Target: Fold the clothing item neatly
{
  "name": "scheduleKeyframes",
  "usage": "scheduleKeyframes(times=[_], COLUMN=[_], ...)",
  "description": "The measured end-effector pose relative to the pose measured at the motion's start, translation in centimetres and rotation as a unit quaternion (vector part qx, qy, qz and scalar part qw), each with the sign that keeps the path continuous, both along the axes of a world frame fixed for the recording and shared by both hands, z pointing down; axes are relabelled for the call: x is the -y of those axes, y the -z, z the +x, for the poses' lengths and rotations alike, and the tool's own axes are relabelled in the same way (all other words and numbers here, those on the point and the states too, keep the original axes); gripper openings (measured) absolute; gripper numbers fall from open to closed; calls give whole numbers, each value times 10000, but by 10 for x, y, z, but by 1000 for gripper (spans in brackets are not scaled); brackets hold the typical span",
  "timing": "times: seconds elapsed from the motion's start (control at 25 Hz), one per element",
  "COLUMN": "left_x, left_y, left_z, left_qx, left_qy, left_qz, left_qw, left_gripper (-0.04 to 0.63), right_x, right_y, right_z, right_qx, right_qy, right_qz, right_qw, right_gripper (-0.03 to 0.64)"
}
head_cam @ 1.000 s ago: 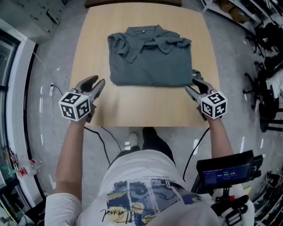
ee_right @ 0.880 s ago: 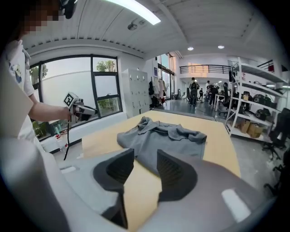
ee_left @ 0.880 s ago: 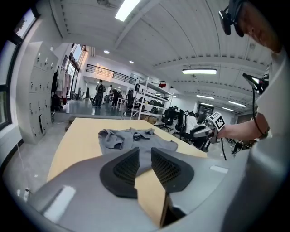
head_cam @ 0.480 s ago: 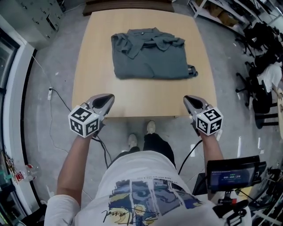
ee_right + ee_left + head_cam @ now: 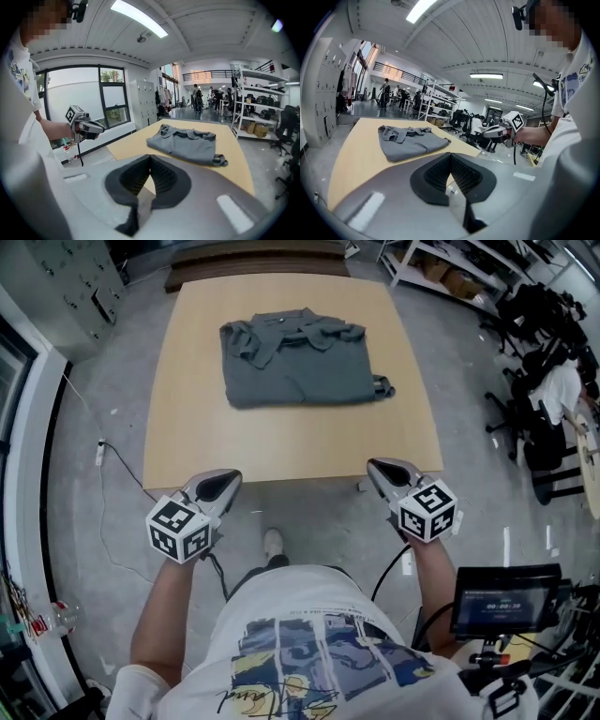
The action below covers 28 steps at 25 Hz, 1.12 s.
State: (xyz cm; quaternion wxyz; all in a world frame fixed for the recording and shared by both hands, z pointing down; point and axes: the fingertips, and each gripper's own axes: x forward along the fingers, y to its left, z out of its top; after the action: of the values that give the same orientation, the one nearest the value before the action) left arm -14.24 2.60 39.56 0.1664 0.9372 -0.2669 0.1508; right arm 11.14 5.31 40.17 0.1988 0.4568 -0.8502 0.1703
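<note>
The grey polo shirt (image 5: pixel 295 362) lies on the far half of the tabletop (image 5: pixel 281 446), already folded into a compact rectangle with its collar (image 5: pixel 281 320) towards the far edge. One sleeve end (image 5: pixel 382 386) still pokes out at the near right corner of the bundle. Both tools hang off the near edge of the tabletop, above the floor (image 5: pixel 94 381) and well apart from the shirt. The left tool (image 5: pixel 223 482) is closed, and its own view shows the ribbed pads meeting with nothing between them. The right tool (image 5: pixel 380 472) has just been closing its jaws, and they now meet on nothing either. We judge that the folding itself looks nearly or fully done, and that this moment is a pause clear of the work, not a grasp. If any step is left, it is tidying that stray sleeve end. For that we would open the right tool, reach across to the near right corner, pinch only the loose cuff and tuck it under the edge. The left tool could steady the bundle so the folded layers do not slide or come apart.
</note>
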Motion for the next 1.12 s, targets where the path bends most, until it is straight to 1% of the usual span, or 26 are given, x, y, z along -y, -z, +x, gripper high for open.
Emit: scheduleKeyframes(times=[0.12,0.16,0.24,0.4,0.48,0.56,0.84,0.96,1.12], left_x=[-16,-24,-42,-92,-115,-131,-197,-216,-234], left_y=[-1,-2,-5,5,12,18,7,2,-1], left_z=[15,20,29,46,46,43,48,50,48], left_qx=[-170,-172,-69,161,260,271,355,389,327], left_qy=[34,30,-16,-121,-58,56,205,142,-102], left_qz=[-26,-61,-77,74,178,227,31,-38,-50], left_qw=[9998,9998,9999,9998,9995,9994,9992,9991,9994], left_gripper=[6,6,6,6,6,6,6,6,6], right_x=[-16,-24,-43,-98,-125,-143,-200,-221,-239], right_y=[-4,-7,-10,-9,-8,-6,-12,-18,-23], right_z=[-1,-3,-8,-14,-16,-14,-3,-7,-25], right_qx=[22,28,71,255,306,355,479,508,468], right_qy=[166,231,362,555,642,682,725,714,677], right_qz=[-54,-83,-94,-76,-94,-57,-86,-150,-136], right_qw=[9998,9997,9993,9981,9974,9970,9962,9960,9965], right_gripper=[3,3,3,3,3,3,3,3,3])
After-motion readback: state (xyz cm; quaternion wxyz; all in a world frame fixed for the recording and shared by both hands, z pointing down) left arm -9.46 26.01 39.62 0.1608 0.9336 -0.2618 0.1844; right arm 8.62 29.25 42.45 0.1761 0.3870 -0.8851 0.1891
